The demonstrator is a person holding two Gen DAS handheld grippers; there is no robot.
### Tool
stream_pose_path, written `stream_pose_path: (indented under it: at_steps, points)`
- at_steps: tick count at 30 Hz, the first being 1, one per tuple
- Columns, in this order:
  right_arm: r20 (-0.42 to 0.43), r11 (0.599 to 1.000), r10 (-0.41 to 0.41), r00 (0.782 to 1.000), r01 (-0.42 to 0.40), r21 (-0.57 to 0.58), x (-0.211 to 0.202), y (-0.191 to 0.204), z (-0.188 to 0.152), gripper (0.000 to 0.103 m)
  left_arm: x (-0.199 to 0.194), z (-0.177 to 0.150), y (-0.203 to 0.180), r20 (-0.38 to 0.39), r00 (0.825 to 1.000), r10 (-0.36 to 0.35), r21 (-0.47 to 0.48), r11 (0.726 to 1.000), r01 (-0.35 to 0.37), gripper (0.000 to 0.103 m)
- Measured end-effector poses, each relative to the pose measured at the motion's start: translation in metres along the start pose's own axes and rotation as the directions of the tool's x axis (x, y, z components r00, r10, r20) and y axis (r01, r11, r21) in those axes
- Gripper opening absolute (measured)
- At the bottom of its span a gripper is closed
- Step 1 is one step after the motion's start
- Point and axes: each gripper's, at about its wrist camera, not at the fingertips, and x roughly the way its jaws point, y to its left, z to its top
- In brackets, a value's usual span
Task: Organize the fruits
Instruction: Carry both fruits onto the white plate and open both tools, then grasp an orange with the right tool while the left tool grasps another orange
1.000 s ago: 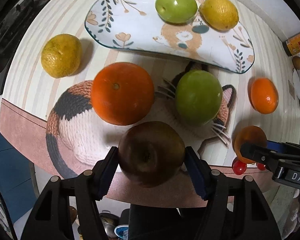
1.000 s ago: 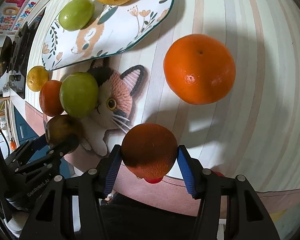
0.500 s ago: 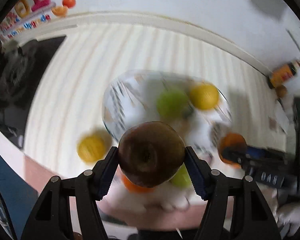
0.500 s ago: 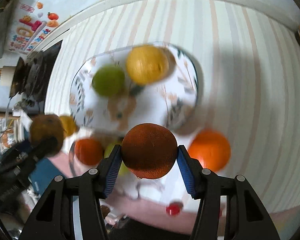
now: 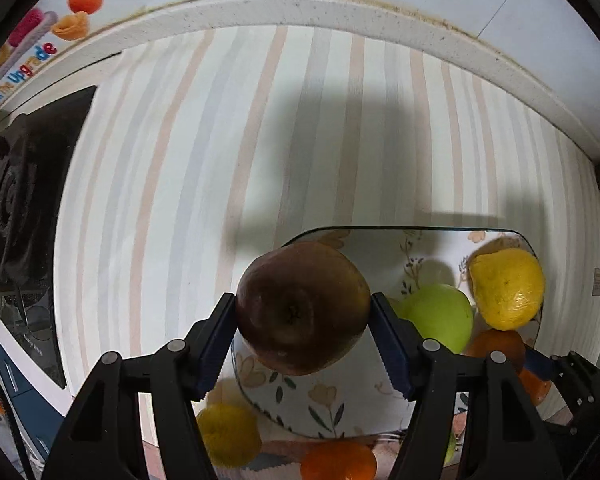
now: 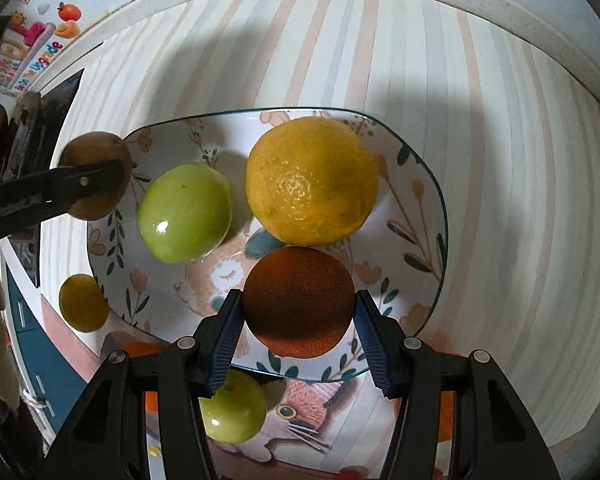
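My left gripper [image 5: 303, 312] is shut on a dark brown apple [image 5: 302, 307] and holds it over the left rim of the flower-patterned plate [image 5: 364, 404]. The right gripper [image 6: 299, 304] is shut on a small orange [image 6: 299, 302], which hangs above the plate's [image 6: 416, 208] near half. On the plate lie a green apple [image 6: 185, 212] and a big yellow citrus [image 6: 312, 180]. In the right wrist view the left gripper's finger [image 6: 52, 192] and its brown apple [image 6: 96, 152] show at the plate's left edge.
Near the plate on the striped countertop [image 5: 260, 128] lie a yellow citrus [image 6: 83, 303], a second green apple [image 6: 232, 408] on a cat-shaped mat [image 6: 296, 408], and an orange [image 5: 338, 460]. A black stove [image 5: 16, 192] sits at the left. A wall ledge [image 5: 340, 8] bounds the far side.
Both grippers have carried their fruit away from the cat mat and toward the far wall, and they now hang over the plate. Neither grip has altered.
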Motion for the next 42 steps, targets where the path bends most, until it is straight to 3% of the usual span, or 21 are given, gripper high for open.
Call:
stream_pose_path:
  at_steps: [4,6,9,11,13,17,29,42]
  points:
    - [-0.023,0.999,0.019,1.000,-0.018,0.033,0.003,-0.005,0.000,0.062,0.007,0.001,-0.004,-0.030,1.000,-0.003,0.018,1.000,0.004,0.065]
    - [-0.021,0.998,0.039,0.999,-0.038,0.046,-0.002,-0.015,-0.003,0.082,0.012,0.000,-0.002,-0.055,0.998,-0.006,0.002,1.000,0.006,0.065]
    - [-0.008,0.997,0.046,0.999,-0.046,0.056,-0.012,-0.023,-0.003,0.087,0.009,-0.002,0.001,-0.038,0.999,-0.011,-0.011,1.000,0.011,0.066]
    - [-0.009,0.997,0.048,0.999,-0.047,0.059,-0.018,-0.027,-0.005,0.094,0.003,-0.001,0.003,-0.015,1.000,0.008,-0.014,1.000,-0.008,0.079]
    - [-0.004,0.998,0.037,0.999,-0.037,0.052,-0.024,-0.028,-0.008,0.094,-0.004,-0.005,0.005,0.002,1.000,0.012,-0.022,1.000,-0.012,0.089]
    - [0.024,0.999,0.004,1.000,-0.005,0.038,-0.038,-0.028,-0.016,0.094,-0.024,-0.019,0.011,0.038,0.999,0.019,-0.040,0.999,-0.017,0.092]
    - [0.134,0.999,-0.031,0.991,0.036,-0.037,-0.088,-0.015,-0.053,0.094,-0.079,-0.087,0.014,0.182,0.980,0.076,-0.084,0.995,-0.062,0.092]
    - [0.268,0.995,-0.026,0.963,0.050,-0.084,-0.158,-0.007,-0.107,0.094,-0.140,-0.162,0.010,0.309,0.950,0.050,-0.117,0.993,-0.014,0.092]
